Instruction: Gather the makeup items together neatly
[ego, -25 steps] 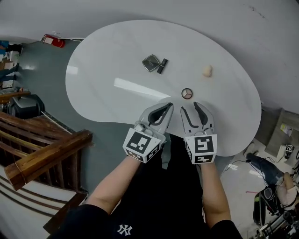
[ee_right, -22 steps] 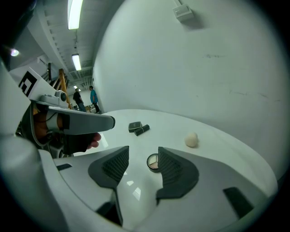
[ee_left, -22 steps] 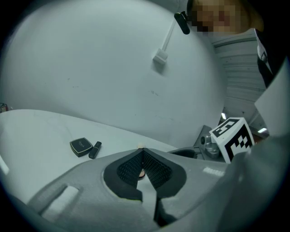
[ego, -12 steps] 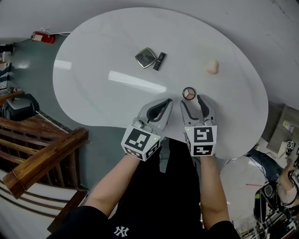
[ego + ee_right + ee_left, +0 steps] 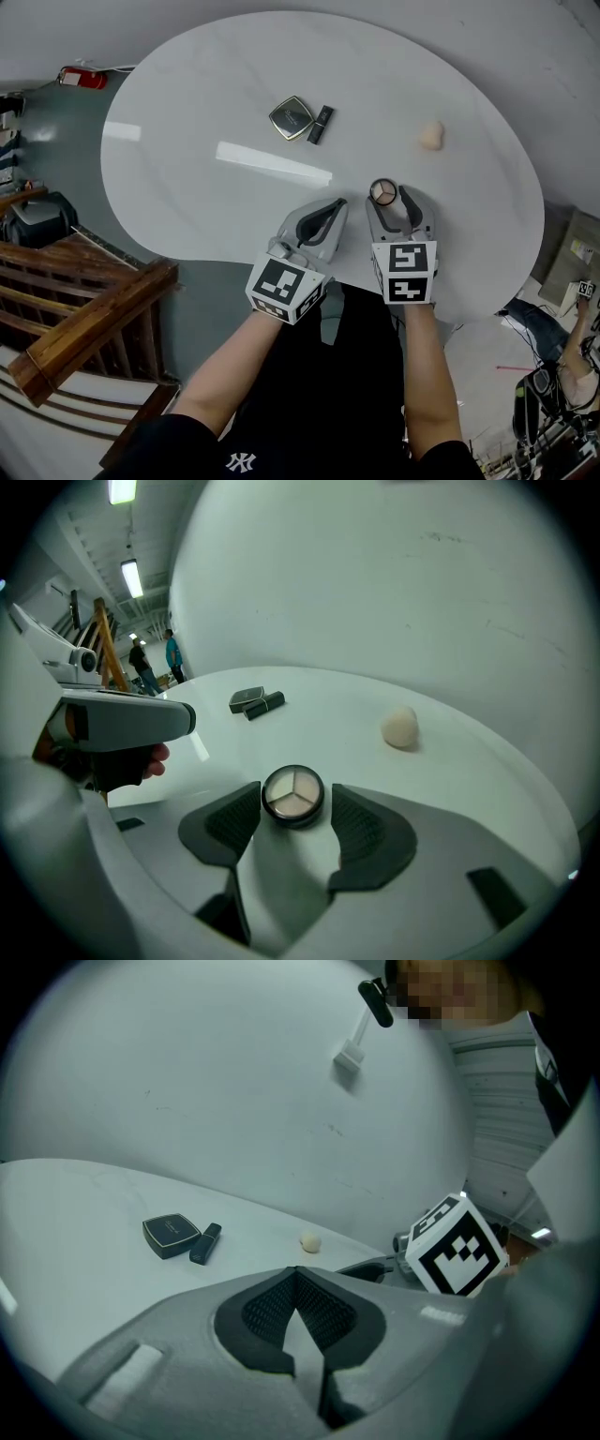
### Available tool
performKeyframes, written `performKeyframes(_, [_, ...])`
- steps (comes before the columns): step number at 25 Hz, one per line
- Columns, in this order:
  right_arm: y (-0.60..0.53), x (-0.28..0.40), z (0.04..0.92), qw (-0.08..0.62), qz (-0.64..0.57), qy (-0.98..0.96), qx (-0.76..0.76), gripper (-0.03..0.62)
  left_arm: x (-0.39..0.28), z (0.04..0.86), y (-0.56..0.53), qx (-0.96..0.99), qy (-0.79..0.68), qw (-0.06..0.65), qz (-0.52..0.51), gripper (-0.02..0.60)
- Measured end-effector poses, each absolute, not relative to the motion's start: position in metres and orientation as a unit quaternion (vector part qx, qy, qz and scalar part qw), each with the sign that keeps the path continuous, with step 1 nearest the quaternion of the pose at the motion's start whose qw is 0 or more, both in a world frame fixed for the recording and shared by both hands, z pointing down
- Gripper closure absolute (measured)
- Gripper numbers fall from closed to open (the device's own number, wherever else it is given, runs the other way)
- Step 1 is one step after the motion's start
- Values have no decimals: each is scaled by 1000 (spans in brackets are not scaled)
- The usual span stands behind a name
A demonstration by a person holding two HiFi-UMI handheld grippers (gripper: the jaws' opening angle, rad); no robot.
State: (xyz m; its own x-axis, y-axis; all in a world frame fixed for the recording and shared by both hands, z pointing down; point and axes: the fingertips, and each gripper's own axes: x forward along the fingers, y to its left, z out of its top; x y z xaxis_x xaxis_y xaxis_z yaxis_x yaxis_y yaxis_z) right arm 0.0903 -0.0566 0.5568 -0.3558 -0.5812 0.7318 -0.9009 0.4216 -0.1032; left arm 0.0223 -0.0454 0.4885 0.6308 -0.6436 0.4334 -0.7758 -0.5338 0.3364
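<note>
A round eyeshadow pot with three pale shades lies near the table's front edge. My right gripper is open; its jaws have just been opening and now stand on either side of the pot, with small gaps at both pads. My left gripper hangs beside it over the table edge, shut on nothing. Farther back lie a square black compact and a black lipstick tube, side by side. A beige makeup sponge rests alone at the back right.
The white kidney-shaped table curves in just under my hands. Left of it stands a wooden stair railing, and a red object lies on the floor. People stand far off in the right gripper view.
Both grippers have come down and forward toward the table. The right one's jaws have spread, and the round pot that lay ahead of its tips now sits between them.
</note>
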Motion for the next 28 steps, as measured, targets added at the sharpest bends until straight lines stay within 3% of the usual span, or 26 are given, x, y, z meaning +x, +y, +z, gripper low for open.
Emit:
performKeyframes(3, [-56, 89, 559, 319, 257, -779, 474, 379, 20, 489, -46, 867, -408, 255, 129, 574])
performKeyframes(28, [-6, -25, 551, 290, 272, -792, 464, 381, -60, 486, 3, 855, -436, 248, 130, 575])
